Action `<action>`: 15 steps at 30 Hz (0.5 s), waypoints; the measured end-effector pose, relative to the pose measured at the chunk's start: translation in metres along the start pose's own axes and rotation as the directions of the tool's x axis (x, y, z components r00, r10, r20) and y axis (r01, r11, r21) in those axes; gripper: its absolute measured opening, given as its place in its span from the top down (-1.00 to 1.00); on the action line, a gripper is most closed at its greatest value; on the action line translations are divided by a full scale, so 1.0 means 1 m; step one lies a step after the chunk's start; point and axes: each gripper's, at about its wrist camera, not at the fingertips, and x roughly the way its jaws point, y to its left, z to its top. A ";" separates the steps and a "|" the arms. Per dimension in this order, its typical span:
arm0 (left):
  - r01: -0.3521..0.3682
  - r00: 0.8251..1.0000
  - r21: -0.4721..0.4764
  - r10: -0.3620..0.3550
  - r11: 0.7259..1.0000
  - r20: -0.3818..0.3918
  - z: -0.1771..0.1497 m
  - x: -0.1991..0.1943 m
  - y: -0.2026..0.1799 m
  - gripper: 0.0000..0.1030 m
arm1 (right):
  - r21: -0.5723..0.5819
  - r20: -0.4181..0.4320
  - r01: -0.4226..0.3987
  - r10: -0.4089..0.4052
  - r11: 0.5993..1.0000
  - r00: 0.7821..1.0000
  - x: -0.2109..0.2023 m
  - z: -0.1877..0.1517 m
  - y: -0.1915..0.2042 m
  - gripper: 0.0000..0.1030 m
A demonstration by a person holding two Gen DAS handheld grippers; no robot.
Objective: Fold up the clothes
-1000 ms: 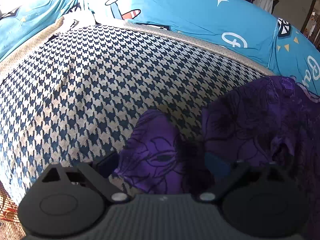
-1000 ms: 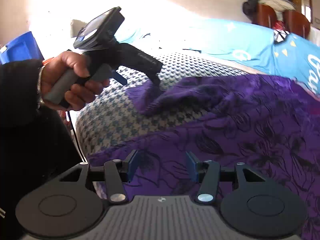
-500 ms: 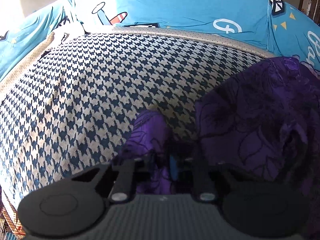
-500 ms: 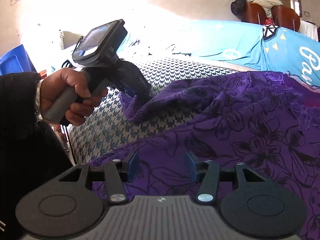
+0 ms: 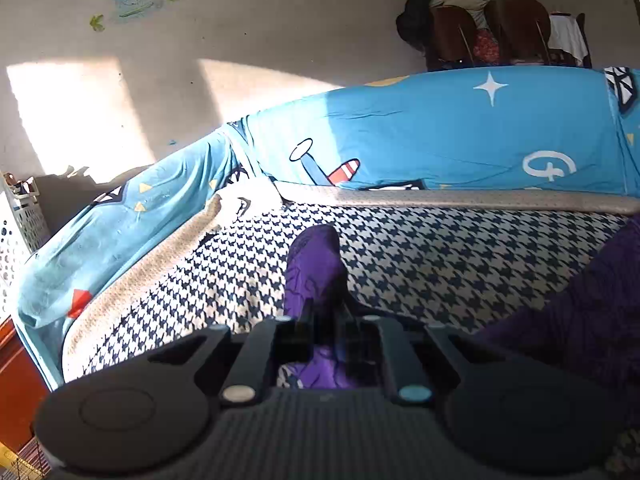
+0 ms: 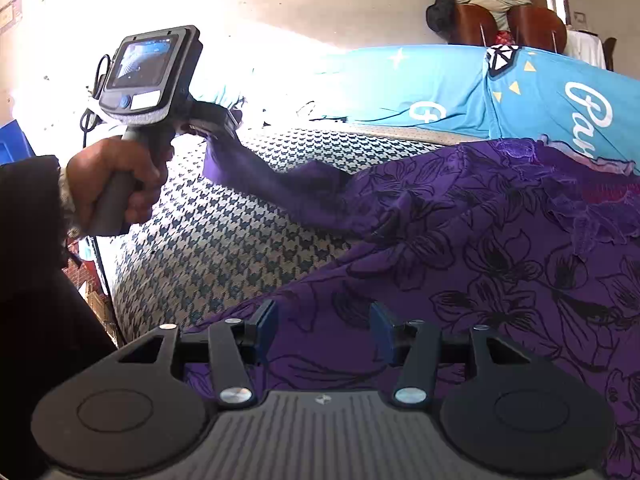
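A purple garment with a dark flower print [image 6: 480, 260] lies spread over the right part of a houndstooth cover [image 6: 224, 240]. My left gripper [image 5: 326, 320] is shut on a corner of it [image 5: 316, 264], which sticks out past the fingers. In the right wrist view a hand [image 6: 116, 176] holds the left gripper [image 6: 218, 128] raised, and the pinched corner stretches up off the cover. My right gripper [image 6: 322, 328] hovers over the garment's near edge. Its blue pads [image 6: 266, 326] stand apart and press on nothing.
A blue cartoon-print sheet [image 5: 440, 128] rises behind the houndstooth cover [image 5: 440, 256]. Brown chairs with clothes on them [image 5: 488, 32] stand beyond it by the wall. A white perforated basket [image 5: 16, 232] is at the far left. The cover's left half is bare.
My left gripper's jaws closed on the purple corner, then rose and tipped up, lifting the corner off the cover. The right gripper stayed put with its jaws apart.
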 end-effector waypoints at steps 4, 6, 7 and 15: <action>-0.057 0.993 -0.084 0.048 0.995 -0.104 0.012 0.030 0.013 0.71 | 0.011 -0.004 0.019 -0.019 1.000 1.000 0.001 0.000 -0.004 0.01; -0.093 0.979 -0.154 0.063 0.984 -0.194 0.004 0.042 0.033 0.69 | 0.016 -0.009 0.020 -0.020 1.000 1.000 0.002 -0.001 -0.005 0.01; -0.116 0.972 -0.174 0.076 0.978 -0.221 -0.001 0.044 0.042 0.69 | 0.016 -0.011 0.021 -0.021 1.000 1.000 0.002 -0.001 -0.006 0.01; -0.042 0.968 -0.329 -0.043 0.943 -0.247 -0.012 0.061 0.086 0.00 | 0.043 -0.042 0.015 -0.013 0.999 0.999 0.008 -0.001 -0.009 0.00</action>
